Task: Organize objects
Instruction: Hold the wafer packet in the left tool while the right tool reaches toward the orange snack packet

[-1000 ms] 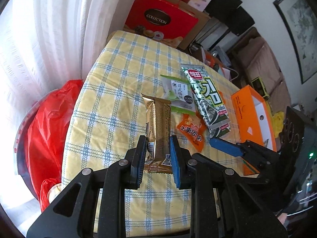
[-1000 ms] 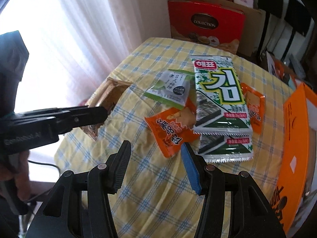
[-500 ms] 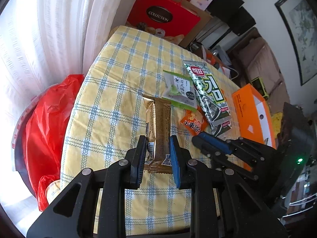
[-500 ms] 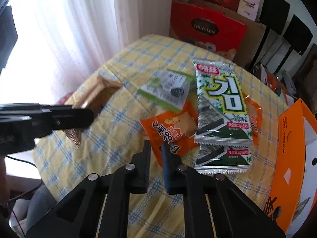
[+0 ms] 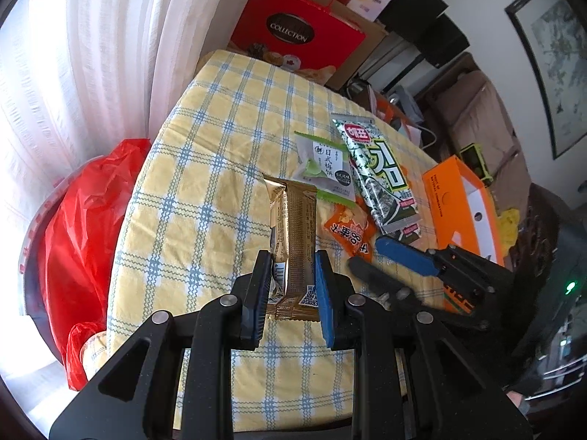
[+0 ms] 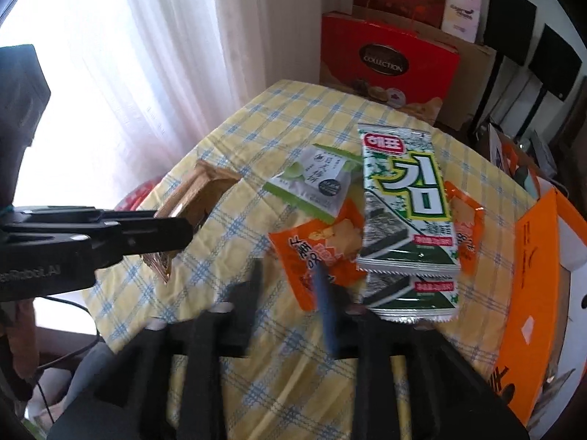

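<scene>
1. Left gripper (image 5: 290,286) is clamped on the near end of our gold-brown snack bar (image 5: 293,234). The bar juts forward, raised above the checked tablecloth (image 5: 205,168); from the right wrist view the wrapper (image 6: 194,198) sticks up at a tilt from between the fingers.
2. Right gripper (image 6: 290,286) stands with its jaws parted and nothing between them. It is motion-blurred, so we cannot judge the width of the gap well. The blue pad (image 5: 407,256) sits just beside the near corner of the orange cracker packet (image 6: 323,253).
3. Other goods lie in a loose heap mid-table: green-and-white mochi pack (image 6: 315,179), large seaweed pack (image 6: 403,190) atop a second seaweed pack (image 6: 414,293), and another orange packet (image 6: 464,220) poking out beneath them. Orange box (image 6: 532,275) is open at the table's right edge.
4. Step in hand, as we judge it: the bar is picked and awaiting placement, while the right side lines up on the orange cracker packet. Where sorted items belong is not evident; the orange box seems the likely container.
5. Next move calls for lowering the right jaws to straddle the packet's edge without dragging the seaweed pack that overlaps it.
6. Hard to make out: the box's interior is mostly out of sight, the lower seaweed pack is largely covered, and the right fingertips are smeared.
</scene>
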`<state>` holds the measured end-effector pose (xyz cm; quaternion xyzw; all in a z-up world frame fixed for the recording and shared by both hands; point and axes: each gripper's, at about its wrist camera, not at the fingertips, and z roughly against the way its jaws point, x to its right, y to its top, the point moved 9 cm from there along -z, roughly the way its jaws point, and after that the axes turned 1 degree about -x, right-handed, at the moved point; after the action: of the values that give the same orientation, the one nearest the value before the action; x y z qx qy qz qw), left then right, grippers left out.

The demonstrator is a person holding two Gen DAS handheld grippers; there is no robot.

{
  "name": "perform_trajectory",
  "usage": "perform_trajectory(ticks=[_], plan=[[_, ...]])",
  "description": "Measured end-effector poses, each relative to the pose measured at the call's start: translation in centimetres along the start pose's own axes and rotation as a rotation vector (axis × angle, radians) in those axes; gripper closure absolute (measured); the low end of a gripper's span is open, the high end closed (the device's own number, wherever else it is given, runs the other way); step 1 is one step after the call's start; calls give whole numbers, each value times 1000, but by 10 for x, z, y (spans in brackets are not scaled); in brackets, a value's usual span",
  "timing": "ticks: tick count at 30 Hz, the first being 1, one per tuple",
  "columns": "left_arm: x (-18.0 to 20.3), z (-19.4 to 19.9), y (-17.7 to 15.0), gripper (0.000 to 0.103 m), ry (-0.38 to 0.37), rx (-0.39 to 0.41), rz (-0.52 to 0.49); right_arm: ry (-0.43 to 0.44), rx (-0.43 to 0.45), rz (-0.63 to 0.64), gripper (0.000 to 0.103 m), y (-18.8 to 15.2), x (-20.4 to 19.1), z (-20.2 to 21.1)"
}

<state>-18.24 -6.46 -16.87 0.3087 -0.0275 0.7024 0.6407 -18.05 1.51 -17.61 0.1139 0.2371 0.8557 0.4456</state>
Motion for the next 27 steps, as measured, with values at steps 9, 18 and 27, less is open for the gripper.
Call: perform_trajectory(ticks=[9,18,27], plan=[[-14,1,1,81,-3,4,30,-103,-20,81,56,1,-7,-27],[-15,0,-1,81,-6,1,31,-120,-19,34,78,5,9,-29],[-6,-1,-4,81,-15,-7,17,-6,40,-114,97,4,31,3]])
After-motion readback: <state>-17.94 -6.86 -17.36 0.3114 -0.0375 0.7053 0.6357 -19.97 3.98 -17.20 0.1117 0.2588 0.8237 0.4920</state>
